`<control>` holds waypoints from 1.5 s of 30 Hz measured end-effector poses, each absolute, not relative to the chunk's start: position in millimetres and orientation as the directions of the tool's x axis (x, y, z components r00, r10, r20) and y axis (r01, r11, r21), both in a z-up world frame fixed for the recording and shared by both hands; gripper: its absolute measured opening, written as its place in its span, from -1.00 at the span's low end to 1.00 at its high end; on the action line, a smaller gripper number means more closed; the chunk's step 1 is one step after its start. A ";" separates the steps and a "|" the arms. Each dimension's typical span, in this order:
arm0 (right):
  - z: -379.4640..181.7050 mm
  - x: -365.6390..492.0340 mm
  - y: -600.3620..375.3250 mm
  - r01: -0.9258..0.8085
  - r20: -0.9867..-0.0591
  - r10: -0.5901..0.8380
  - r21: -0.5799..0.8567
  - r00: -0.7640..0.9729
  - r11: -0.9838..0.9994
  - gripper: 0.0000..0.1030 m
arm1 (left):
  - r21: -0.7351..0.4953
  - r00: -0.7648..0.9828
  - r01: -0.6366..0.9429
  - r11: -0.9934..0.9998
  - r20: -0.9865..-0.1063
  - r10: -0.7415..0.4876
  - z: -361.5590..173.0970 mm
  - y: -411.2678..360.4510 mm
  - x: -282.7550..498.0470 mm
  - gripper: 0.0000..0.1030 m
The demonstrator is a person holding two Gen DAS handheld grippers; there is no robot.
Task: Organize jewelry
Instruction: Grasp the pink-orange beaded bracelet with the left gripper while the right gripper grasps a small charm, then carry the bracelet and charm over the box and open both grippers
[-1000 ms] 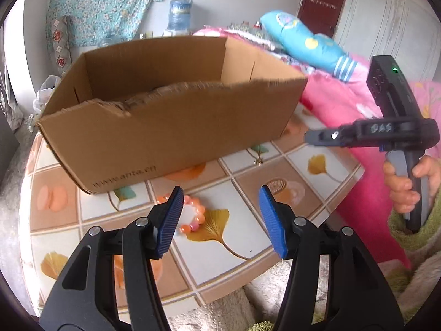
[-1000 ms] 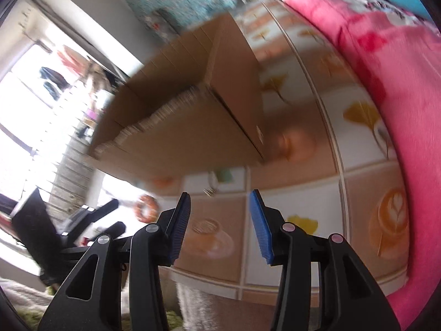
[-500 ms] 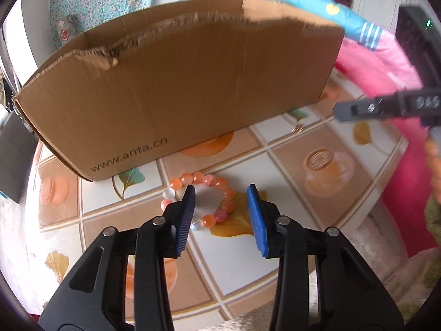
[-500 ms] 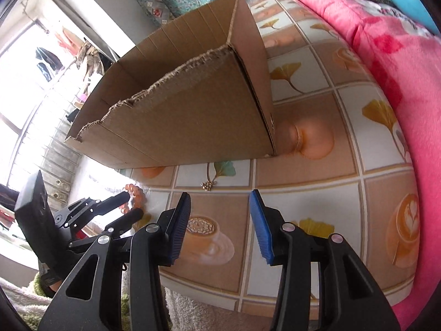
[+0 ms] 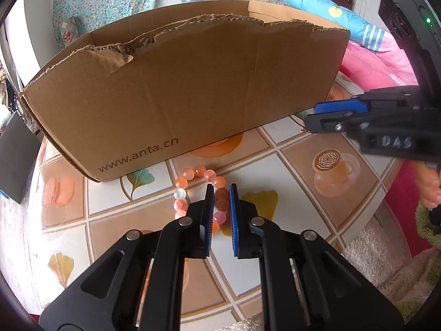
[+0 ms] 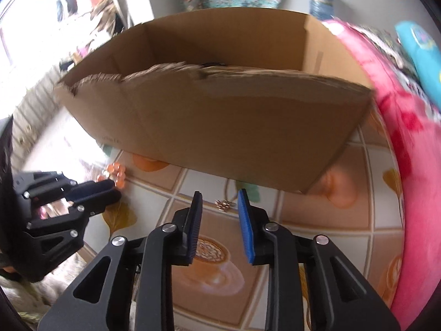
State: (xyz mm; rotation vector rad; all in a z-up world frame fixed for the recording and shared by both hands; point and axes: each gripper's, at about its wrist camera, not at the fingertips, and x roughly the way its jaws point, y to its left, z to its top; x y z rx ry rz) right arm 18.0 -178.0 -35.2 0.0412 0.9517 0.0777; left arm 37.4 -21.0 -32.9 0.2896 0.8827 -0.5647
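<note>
A bracelet of orange and pink beads [image 5: 193, 190] lies on the patterned table in front of a cardboard box [image 5: 193, 96]. My left gripper [image 5: 221, 191] is down over the bracelet's right side, its jaws closing with beads pinched between the blue pads. In the right wrist view, the left gripper [image 6: 115, 190] sits by the bracelet [image 6: 114, 172]. A small gold trinket [image 6: 223, 204] lies on the table between the tips of my right gripper [image 6: 220, 195]. That gripper's jaws are closing, and the pads stand clear of the trinket. The right gripper [image 5: 311, 118] enters from the right.
The open box [image 6: 220, 124] has a torn front edge and stands across the round table [image 5: 303, 182]. Pink bedding [image 6: 413, 165] and a blue pillow [image 5: 330, 11] lie to the right. A hand [image 5: 431, 190] holds the right gripper's handle. A fluffy rug lies below the table's edge.
The left gripper sank onto the bracelet and its jaws narrowed around the beads. The right gripper rolled and swung across the table to the gold trinket, its jaws narrowing.
</note>
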 end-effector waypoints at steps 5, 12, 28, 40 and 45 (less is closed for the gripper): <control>-43.5 18.7 -171.8 -0.057 -0.826 0.042 0.012 0.561 0.998 -0.71 | 0.009 0.505 0.576 0.817 -0.790 -0.347 -34.1 -23.1 36.5 -0.81; -42.5 17.9 -186.0 -0.022 -0.821 0.092 0.096 0.563 0.995 -0.93 | 0.006 0.504 0.574 0.819 -0.790 -0.348 -34.4 -23.9 37.1 -0.81; -35.7 16.7 -190.6 -0.030 -0.809 0.170 0.186 0.562 0.982 -0.58 | 0.009 0.509 0.569 0.822 -0.789 -0.344 -33.7 -25.4 36.4 -0.81; -46.0 19.9 -195.1 0.001 -0.821 0.157 0.189 0.548 0.982 -0.95 | 0.008 0.509 0.573 0.820 -0.788 -0.348 -32.1 -24.5 35.5 -0.80; -30.7 10.4 -213.0 0.023 -0.780 0.214 0.281 0.589 0.960 -0.95 | 0.009 0.510 0.572 0.820 -0.787 -0.347 -32.8 -23.8 35.3 -0.80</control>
